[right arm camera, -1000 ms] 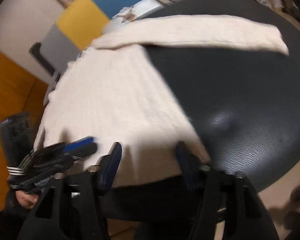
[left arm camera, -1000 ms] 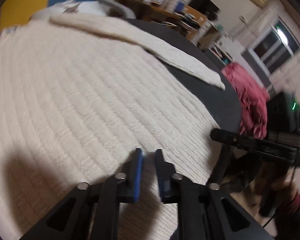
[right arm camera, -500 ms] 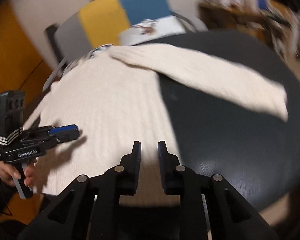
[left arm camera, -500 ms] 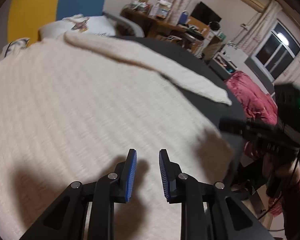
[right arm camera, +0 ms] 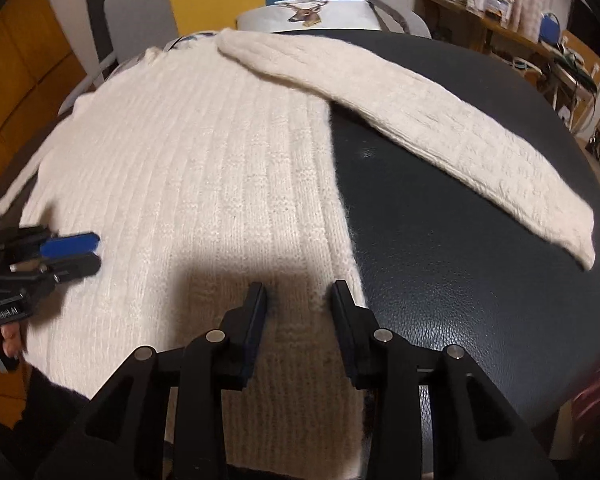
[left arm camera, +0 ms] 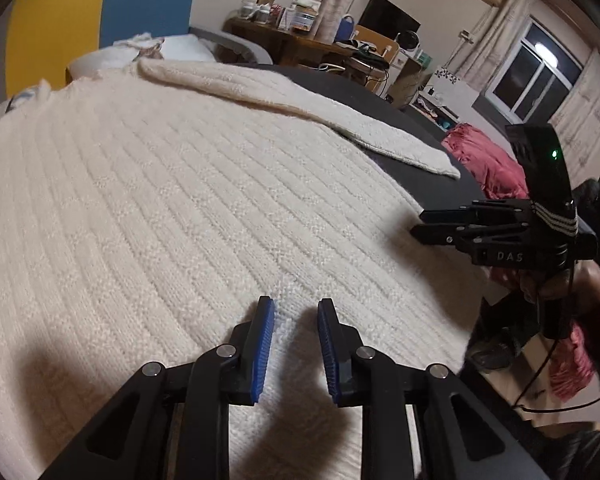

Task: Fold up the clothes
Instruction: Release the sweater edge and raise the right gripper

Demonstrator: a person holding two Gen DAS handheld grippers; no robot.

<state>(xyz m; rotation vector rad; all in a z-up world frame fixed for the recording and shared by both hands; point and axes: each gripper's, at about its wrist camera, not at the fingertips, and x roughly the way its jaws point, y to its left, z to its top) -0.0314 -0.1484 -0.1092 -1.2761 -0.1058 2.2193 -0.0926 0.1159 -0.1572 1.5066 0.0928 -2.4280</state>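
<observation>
A cream ribbed knit sweater [left arm camera: 172,208] [right arm camera: 204,168] lies flat on a round black table [right arm camera: 440,240]. One sleeve [right arm camera: 400,120] [left arm camera: 340,120] stretches out over the black top to the right. My left gripper [left arm camera: 295,314] hovers open just above the sweater's body, with nothing between its blue pads; it also shows at the left edge of the right wrist view as the left gripper [right arm camera: 92,252]. My right gripper [right arm camera: 299,294] hangs over the sweater's lower right corner. Its jaws are opening, with the fabric flat beneath and nothing pinched. The right gripper [left arm camera: 418,226] appears side-on in the left wrist view.
A chair with a deer-print cushion [right arm camera: 308,12] stands behind the table. A cluttered wooden desk [left arm camera: 300,40] lines the far wall. A red fabric heap [left arm camera: 484,160] lies beyond the table's right edge. A hand [right arm camera: 8,340] holds the left gripper's handle.
Both grippers have drawn back a little over the sweater. The left jaws stand wider than a second ago. The right jaws, narrow half a second ago, have spread, and that view has rolled level.
</observation>
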